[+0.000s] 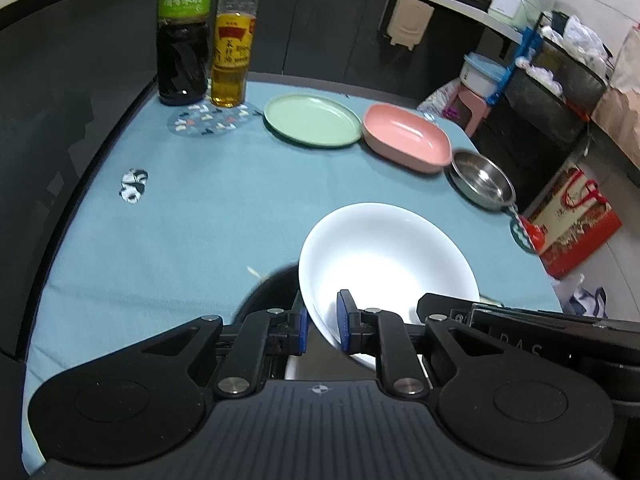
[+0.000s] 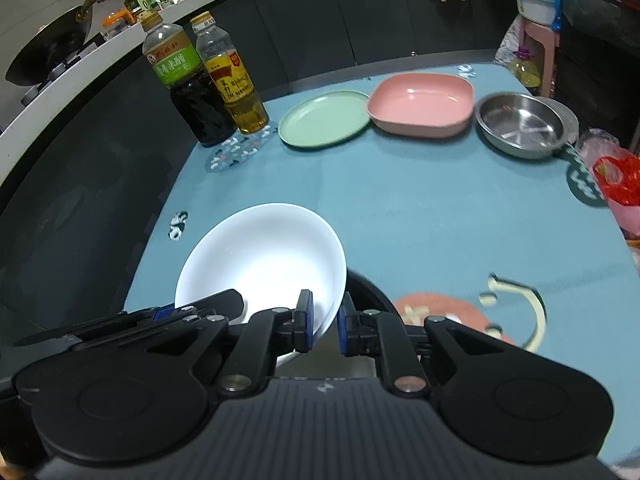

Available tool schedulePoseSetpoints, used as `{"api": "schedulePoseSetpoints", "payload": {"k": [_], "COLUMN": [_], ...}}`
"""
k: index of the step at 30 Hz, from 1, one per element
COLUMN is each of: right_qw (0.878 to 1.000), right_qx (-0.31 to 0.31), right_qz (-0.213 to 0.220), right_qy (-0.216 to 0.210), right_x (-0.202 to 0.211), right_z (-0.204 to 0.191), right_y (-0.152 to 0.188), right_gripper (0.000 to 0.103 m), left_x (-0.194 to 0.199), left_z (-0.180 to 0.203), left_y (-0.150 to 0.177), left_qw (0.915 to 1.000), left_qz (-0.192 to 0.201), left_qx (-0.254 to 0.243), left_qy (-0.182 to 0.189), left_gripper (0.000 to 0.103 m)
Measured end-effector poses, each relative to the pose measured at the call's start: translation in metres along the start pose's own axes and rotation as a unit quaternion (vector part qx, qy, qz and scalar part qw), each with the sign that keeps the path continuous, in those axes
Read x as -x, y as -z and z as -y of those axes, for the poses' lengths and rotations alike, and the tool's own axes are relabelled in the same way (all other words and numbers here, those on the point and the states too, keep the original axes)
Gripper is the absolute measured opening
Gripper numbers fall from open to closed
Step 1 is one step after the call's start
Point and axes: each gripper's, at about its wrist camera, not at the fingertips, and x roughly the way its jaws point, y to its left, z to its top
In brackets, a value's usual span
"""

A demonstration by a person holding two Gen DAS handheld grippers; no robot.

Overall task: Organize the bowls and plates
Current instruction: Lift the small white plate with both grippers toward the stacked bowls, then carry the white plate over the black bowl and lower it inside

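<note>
A white bowl (image 1: 384, 256) is held tilted above the blue table by both grippers; it also shows in the right wrist view (image 2: 264, 260). My left gripper (image 1: 323, 322) is shut on its left rim. My right gripper (image 2: 325, 322) is shut on its right rim. At the far side lie a green plate (image 1: 312, 120), a pink square bowl (image 1: 406, 142) and a steel bowl (image 1: 482, 180). The right wrist view shows the green plate (image 2: 324, 118), the pink bowl (image 2: 422, 104) and the steel bowl (image 2: 520, 124) too.
Two sauce bottles, one dark (image 1: 184, 36) and one amber (image 1: 234, 40), stand on a patterned coaster at the far left. A pink coaster (image 2: 444, 312) lies near my right gripper. A red bag (image 2: 616, 176) sits at the table's right edge. A red box (image 1: 576, 220) stands on the floor.
</note>
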Motion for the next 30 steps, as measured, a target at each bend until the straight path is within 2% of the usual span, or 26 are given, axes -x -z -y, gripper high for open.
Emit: {"api": "schedulePoseSetpoints", "payload": {"k": [14, 30], "right_qw": [1.0, 1.0], "right_qx": [-0.008, -0.011], "right_qz": [-0.007, -0.014], "right_qy": [0.011, 0.013], "right_x": [0.013, 0.012], "right_z": [0.008, 0.011], "right_y": [0.034, 0.047], "right_gripper": [0.011, 0.011], "left_x": [0.007, 0.0], "left_z": [0.006, 0.001], "left_y": [0.03, 0.036], "left_qw": [0.9996, 0.999], "left_qz": [-0.023, -0.041], "left_qx": [-0.016, -0.013], "left_qy": [0.004, 0.009], "left_gripper": [0.014, 0.015]}}
